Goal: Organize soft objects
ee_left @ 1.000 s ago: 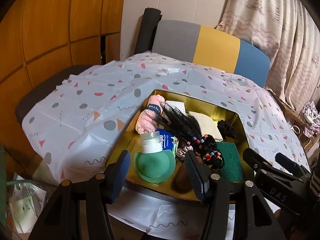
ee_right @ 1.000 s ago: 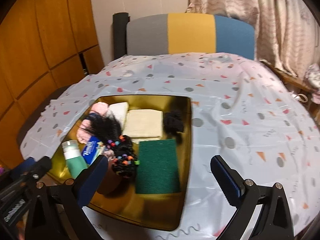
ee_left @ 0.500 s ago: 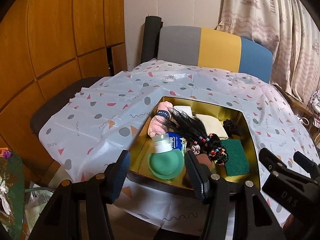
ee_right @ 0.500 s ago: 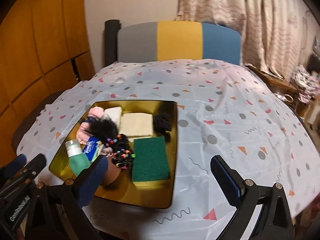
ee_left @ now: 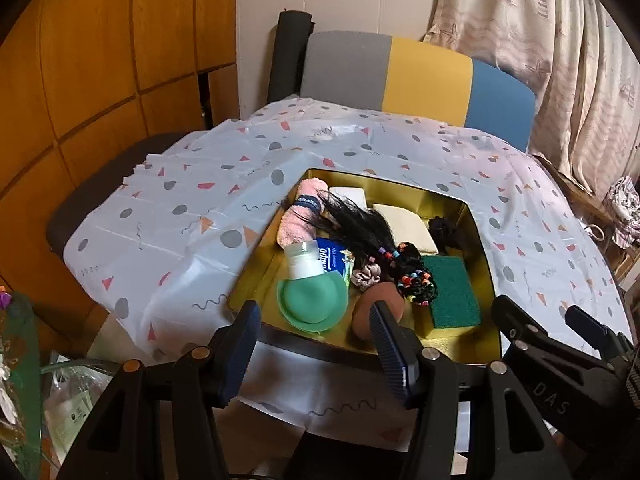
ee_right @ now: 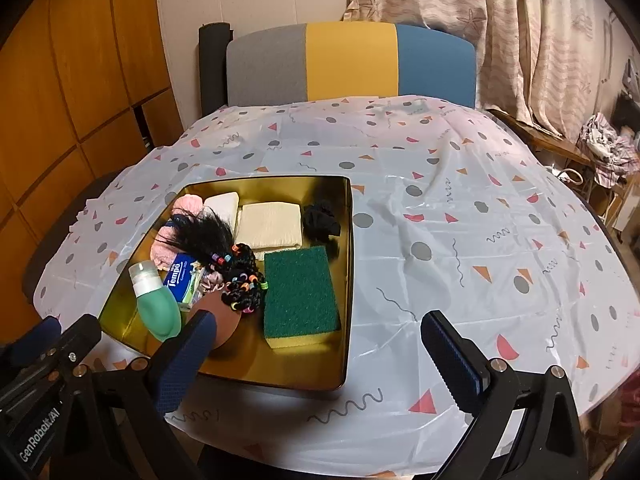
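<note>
The gold tray (ee_right: 347,280) is sitting on the near left part of the table, and every soft object in sight is lying inside it. Against its right wall the green scouring sponge (ee_right: 300,288) is lying flat, with the cream folded cloth (ee_right: 271,226) just beyond it and the black scrunchie (ee_right: 320,222) in the far right corner. On the left side things are overlapping: the pink rolled towel (ee_left: 300,216) is lying at the far left, the black hairpiece with coloured beads (ee_right: 224,248) is draped across the middle, the Tempo tissue pack (ee_right: 182,276) is partly under it, and the green squeeze bottle (ee_right: 154,304) is leaning at the near left. A brown rounded item (ee_left: 378,310) and a pale scrunchie (ee_left: 366,274) are tucked near the beads.

Judgement: the gathering is looking finished or nearly so. Nothing loose is lying on the patterned tablecloth (ee_right: 460,220). Only tidying the left-hand pile may be remaining.

You are holding both grippers off the near edge of the table. Your left gripper (ee_left: 316,350) is standing partly spread with nothing between its pads. Your right gripper (ee_right: 320,354) is standing wide apart, likewise carrying nothing, and touching no object.
</note>
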`<state>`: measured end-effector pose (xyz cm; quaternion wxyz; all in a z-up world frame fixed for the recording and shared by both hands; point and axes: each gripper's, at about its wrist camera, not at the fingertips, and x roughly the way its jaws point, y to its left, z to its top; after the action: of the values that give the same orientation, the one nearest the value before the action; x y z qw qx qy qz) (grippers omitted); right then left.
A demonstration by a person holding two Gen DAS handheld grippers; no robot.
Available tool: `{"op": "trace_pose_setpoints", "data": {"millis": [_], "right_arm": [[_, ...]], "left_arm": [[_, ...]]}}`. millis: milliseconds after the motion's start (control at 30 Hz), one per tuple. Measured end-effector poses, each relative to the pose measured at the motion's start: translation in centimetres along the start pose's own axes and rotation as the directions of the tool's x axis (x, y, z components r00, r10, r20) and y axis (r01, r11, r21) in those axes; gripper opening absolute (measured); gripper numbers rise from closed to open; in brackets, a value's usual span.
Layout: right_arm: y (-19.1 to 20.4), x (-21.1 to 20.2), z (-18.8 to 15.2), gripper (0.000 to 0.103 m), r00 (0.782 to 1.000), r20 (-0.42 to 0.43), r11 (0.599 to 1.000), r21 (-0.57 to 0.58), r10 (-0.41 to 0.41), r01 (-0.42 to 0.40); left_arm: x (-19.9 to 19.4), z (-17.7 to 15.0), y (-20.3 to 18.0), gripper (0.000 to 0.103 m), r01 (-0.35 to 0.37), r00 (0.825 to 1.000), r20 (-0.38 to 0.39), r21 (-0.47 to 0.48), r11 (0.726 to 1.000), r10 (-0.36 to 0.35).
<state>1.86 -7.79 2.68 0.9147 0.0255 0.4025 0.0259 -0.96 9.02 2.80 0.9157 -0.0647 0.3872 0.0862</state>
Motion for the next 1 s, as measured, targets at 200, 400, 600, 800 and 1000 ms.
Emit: {"op": "trace_pose_setpoints", "data": {"millis": [200,400,600,800,1000], "right_arm": [[-0.32,0.04,0.04,0.103,1.0,-0.007,1.0,0.013,-0.005,0.005],[-0.25,-0.28,0.09,0.103,1.0,0.004,1.0,0.011,-0.008,0.008],[-0.17,-0.55,0.13,0.103,1.0,0.018,1.0,0.007,-0.017,0.017],[-0.25,-0.63,0.16,0.103,1.0,0.02,1.0,0.009,-0.02,0.019],[-0.39,-0.64,0.15,0.103,1.0,0.018,1.0,0.009,-0.017,0.017]], "left_arm": [[-0.4,0.05,-0.25,0.057,-0.009,1.0,0.019,0.016,1.0,0.008],[-0.44,-0.01,-0.34,0.057,-0.003,1.0,0.008,0.024,1.0,0.003],[-0.68,-0.08,-0.38,0.057,-0.003,1.0,0.018,0.025,1.0,0.002],[-0.72,-0.08,-0.42,0.057,-0.002,1.0,0.016,0.031,1.0,0.001],[-0.66,-0.13,-0.56,0.057,0.007,1.0,0.008,0.037,0.999,-0.007]]}}
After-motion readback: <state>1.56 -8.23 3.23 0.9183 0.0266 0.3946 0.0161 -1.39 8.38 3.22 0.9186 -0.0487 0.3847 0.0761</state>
